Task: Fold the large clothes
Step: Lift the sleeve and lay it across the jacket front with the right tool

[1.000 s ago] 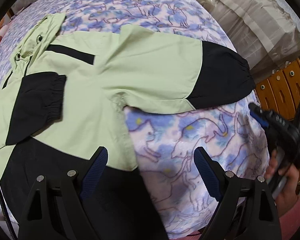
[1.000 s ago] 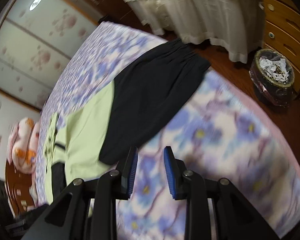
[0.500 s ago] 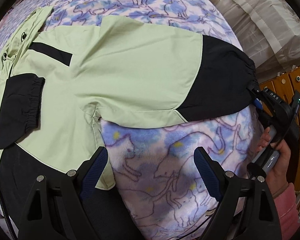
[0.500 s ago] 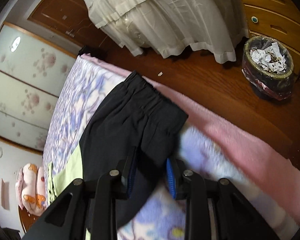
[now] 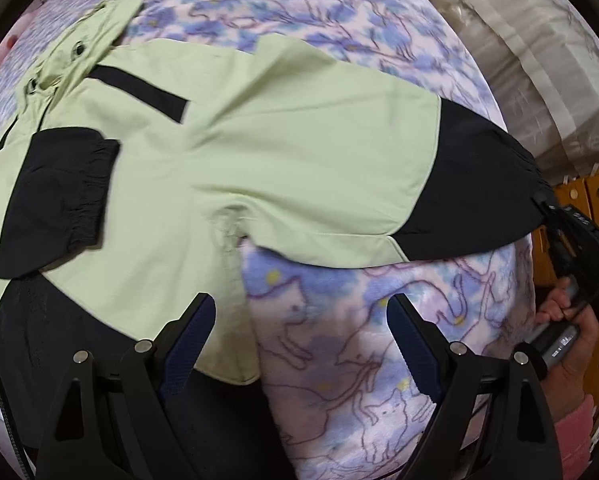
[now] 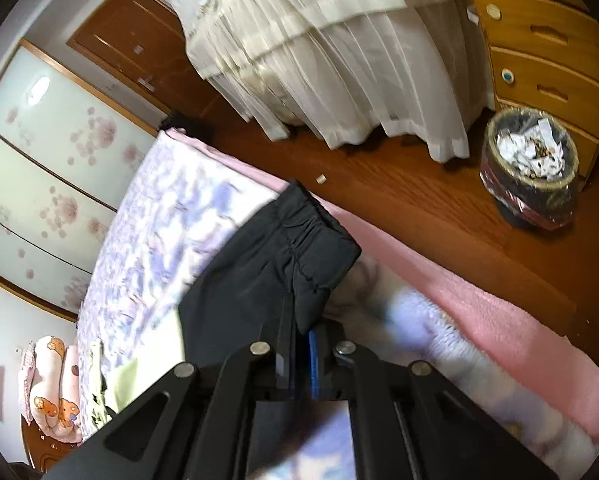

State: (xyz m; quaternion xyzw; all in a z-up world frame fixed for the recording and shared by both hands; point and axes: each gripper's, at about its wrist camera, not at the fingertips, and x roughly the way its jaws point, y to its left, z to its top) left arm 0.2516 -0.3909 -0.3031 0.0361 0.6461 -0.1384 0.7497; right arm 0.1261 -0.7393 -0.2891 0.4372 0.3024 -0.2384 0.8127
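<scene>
A pale green and black jacket point(image 5: 259, 152) lies spread on the flowered bedspread point(image 5: 399, 320). Its left sleeve is folded across the chest, black cuff point(image 5: 59, 200) on the body. The right sleeve stretches out to the bed's edge. My right gripper point(image 6: 299, 320) has its jaws closing tight on that sleeve's black cuff point(image 6: 283, 264), with the cloth pinched between the pads. In the left wrist view it shows at the sleeve's end point(image 5: 579, 248), held by a hand. My left gripper point(image 5: 299, 340) hangs open above the jacket's side hem, nothing between its fingers.
Beyond the bed's pink edge is wooden floor with a full waste bin point(image 6: 529, 172), a wooden dresser point(image 6: 539, 40) and white curtains point(image 6: 339, 60). Flowered wardrobe doors point(image 6: 39, 152) stand at the far side. A pillow point(image 6: 51, 392) lies at the head of the bed.
My right gripper moved to the end of the outstretched sleeve and shut on its black cuff. My left gripper sank slightly over the jacket's side and stayed open.
</scene>
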